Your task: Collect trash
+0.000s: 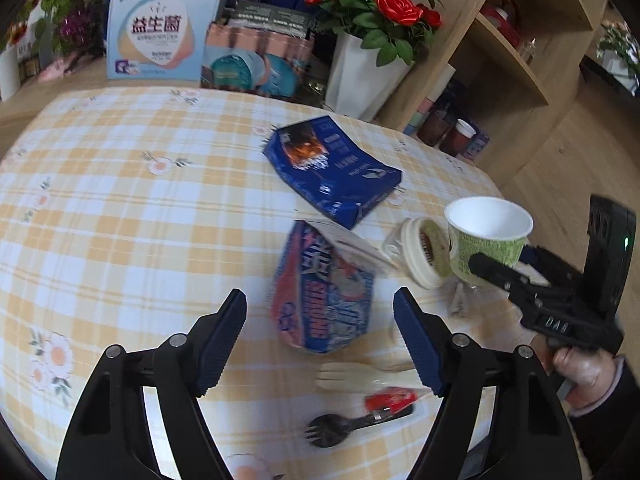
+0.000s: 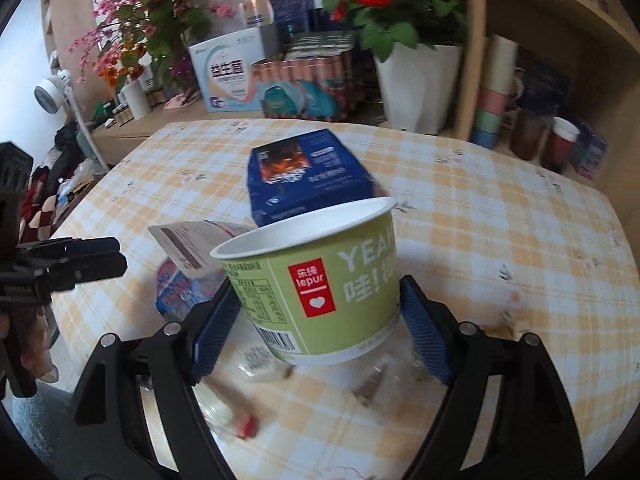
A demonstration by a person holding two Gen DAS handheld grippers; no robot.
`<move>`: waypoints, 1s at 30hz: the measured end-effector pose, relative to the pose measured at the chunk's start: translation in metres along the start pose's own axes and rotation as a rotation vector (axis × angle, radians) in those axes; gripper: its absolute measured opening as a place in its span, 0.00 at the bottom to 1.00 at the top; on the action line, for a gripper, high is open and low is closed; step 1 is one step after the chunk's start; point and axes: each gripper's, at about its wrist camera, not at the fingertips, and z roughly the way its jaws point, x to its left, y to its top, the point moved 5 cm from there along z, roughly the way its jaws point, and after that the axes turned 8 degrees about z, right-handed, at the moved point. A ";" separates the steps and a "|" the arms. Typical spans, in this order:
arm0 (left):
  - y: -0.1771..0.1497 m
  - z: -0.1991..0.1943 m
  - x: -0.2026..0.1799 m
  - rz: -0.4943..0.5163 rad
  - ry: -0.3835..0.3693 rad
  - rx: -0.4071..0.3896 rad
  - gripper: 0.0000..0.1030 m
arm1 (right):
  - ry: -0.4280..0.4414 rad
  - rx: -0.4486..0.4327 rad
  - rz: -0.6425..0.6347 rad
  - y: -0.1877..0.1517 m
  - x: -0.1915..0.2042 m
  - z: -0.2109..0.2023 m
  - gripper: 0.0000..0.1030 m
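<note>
Your right gripper grasps the green cup between its jaws; your left gripper stands released, the snack bag lying between its jaws.

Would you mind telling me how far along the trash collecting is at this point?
Nothing looks collected yet; no bin or bag is in view. In hand: the right gripper has its jaws around the green paper cup, tilted. The left gripper stands open over the crushed noodle packet. Still on the checked tablecloth: the blue box, tape roll, pale fork, black fork and red wrapper.
</note>
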 end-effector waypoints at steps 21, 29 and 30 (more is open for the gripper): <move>0.022 0.085 0.012 -0.408 -0.132 0.115 0.19 | -0.092 -0.046 0.146 -0.032 -0.055 -0.048 0.77; 0.028 0.058 0.002 -0.315 -0.114 0.087 0.13 | -0.114 -0.054 0.190 -0.045 -0.062 -0.069 0.77; 0.029 0.053 0.001 -0.303 -0.104 0.080 0.13 | -0.115 -0.053 0.193 -0.046 -0.062 -0.070 0.77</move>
